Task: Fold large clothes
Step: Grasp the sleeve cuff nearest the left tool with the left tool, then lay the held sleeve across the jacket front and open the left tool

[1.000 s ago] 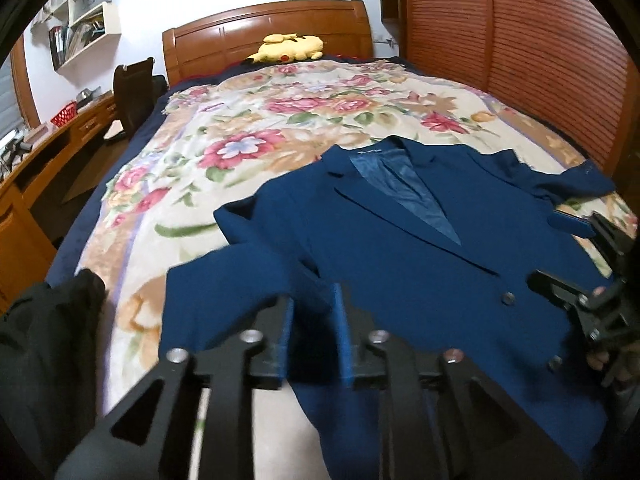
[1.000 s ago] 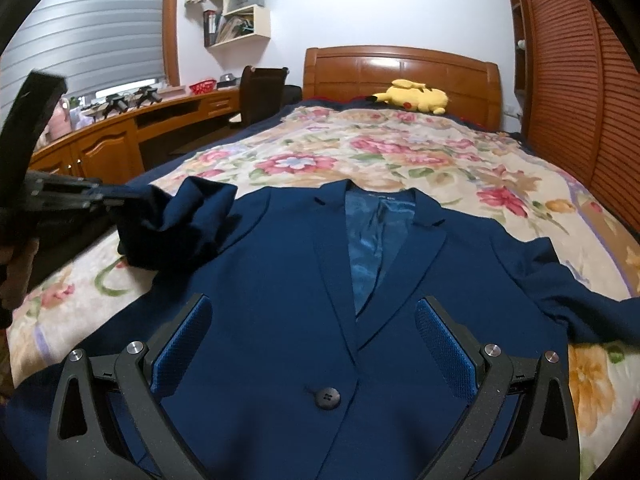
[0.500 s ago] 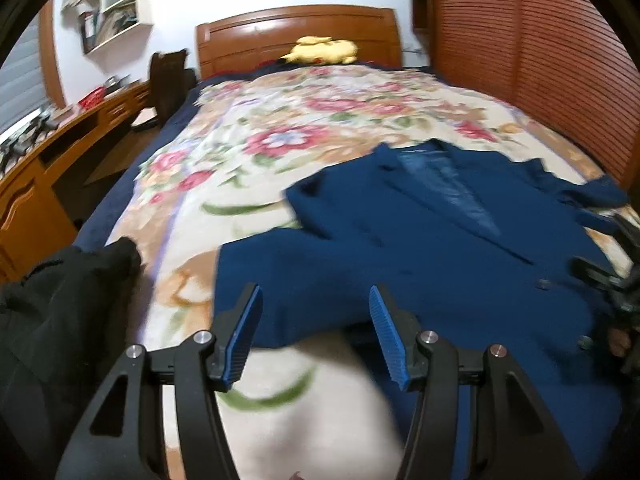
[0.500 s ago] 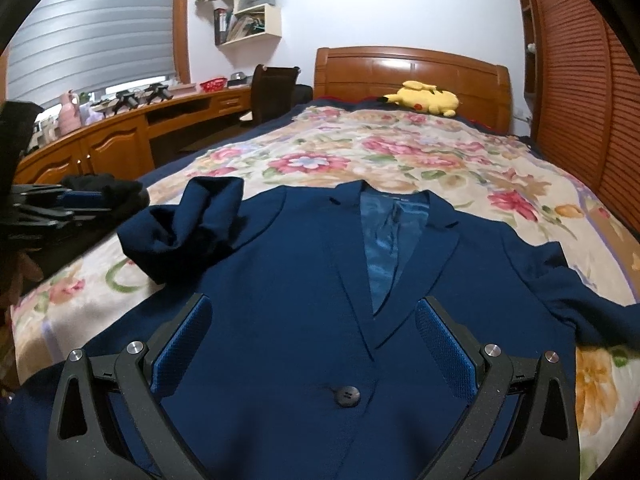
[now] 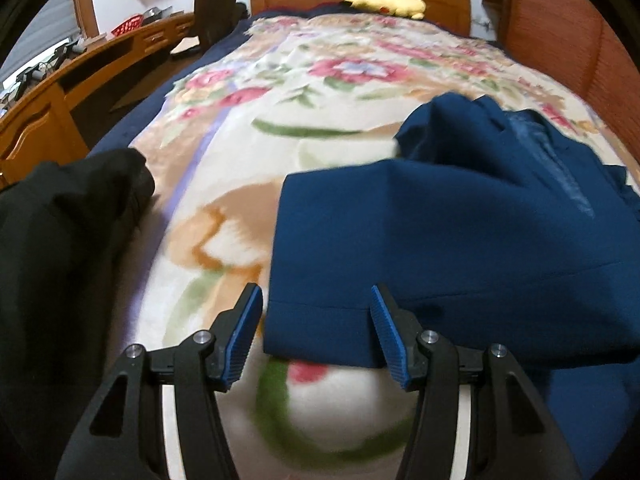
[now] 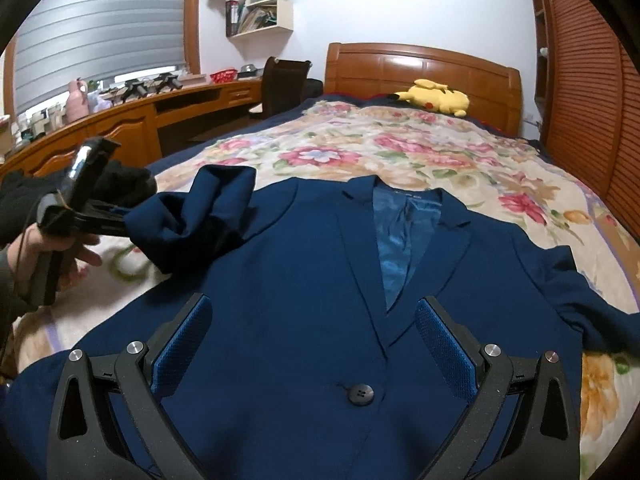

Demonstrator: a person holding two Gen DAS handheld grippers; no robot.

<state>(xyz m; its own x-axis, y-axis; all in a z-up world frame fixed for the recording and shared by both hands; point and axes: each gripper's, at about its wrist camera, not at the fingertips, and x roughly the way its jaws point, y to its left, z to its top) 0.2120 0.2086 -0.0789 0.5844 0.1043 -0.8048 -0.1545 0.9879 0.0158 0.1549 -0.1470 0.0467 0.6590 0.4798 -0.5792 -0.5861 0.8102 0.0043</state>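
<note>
Both grippers — left gripper (image 5: pixel 316 328), right gripper (image 6: pixel 312 344) — spread wide, empty. Blue jacket (image 6: pixel 320 280) face-up on floral bedspread (image 6: pixel 400 152); one sleeve (image 6: pixel 200 216) bunched inward — folding barely begun.

Matt woven blue jacket (image 6: pixel 304 280), seemingly satin lining (image 6: pixel 394 248), glossy wooden headboard (image 6: pixel 424 70)

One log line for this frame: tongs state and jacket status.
left tongs: open, at sleeve cuff | right tongs: open, over navy blue suit jacket | jacket: flat, face up on floral bedspread, unfolded
</note>
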